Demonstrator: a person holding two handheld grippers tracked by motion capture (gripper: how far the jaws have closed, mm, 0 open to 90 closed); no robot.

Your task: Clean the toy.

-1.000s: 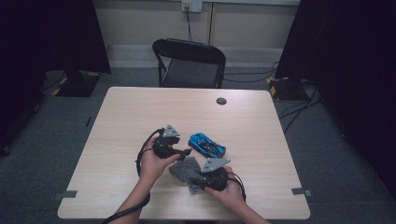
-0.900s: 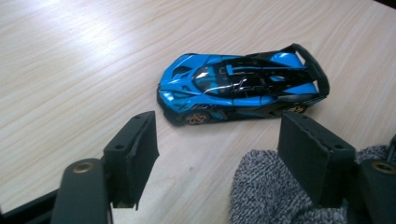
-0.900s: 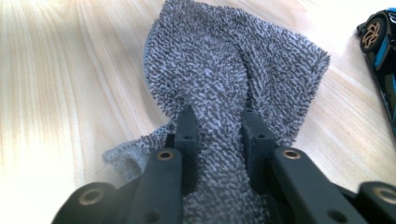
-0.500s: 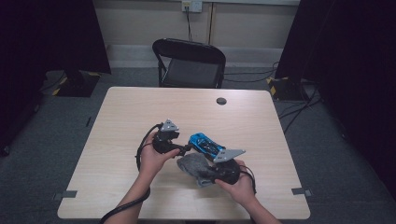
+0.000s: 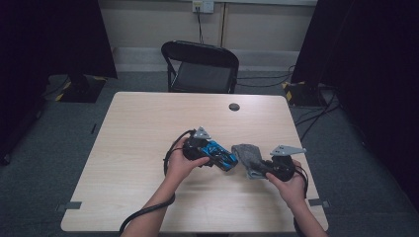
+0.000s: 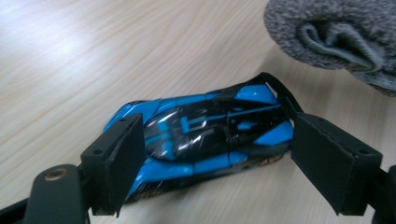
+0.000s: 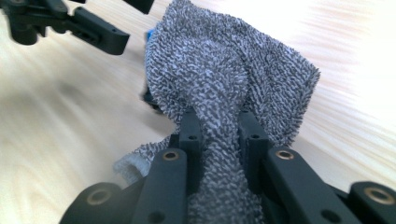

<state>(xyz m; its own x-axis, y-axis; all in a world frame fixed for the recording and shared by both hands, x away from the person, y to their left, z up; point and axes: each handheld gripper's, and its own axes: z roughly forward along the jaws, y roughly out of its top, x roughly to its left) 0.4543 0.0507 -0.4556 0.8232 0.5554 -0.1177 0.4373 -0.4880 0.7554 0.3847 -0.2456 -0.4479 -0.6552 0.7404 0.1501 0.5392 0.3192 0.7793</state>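
A blue and black toy car (image 6: 205,130) lies on the wooden table (image 5: 148,123), lengthwise between the jaws of my left gripper (image 6: 217,140). The jaws have just been opening, and a gap shows between the right pad and the car's tail. From above, the left gripper (image 5: 210,148) sits on the car (image 5: 222,155) at its left end. My right gripper (image 7: 218,126) is shut on a bunched grey terry cloth (image 7: 224,70). It holds the cloth (image 5: 246,154) just right of the car, and the right gripper (image 5: 257,170) points left.
A small black round disc (image 5: 234,106) sits near the table's far edge. A black folding chair (image 5: 200,66) stands behind the table. Cables trail from both grippers toward the near edge. Bare tabletop lies to the left and at the back.
The right gripper has carried the grey cloth to the right and a little up, away from the near side of the car. The left gripper has slid right until its jaws straddle the car.
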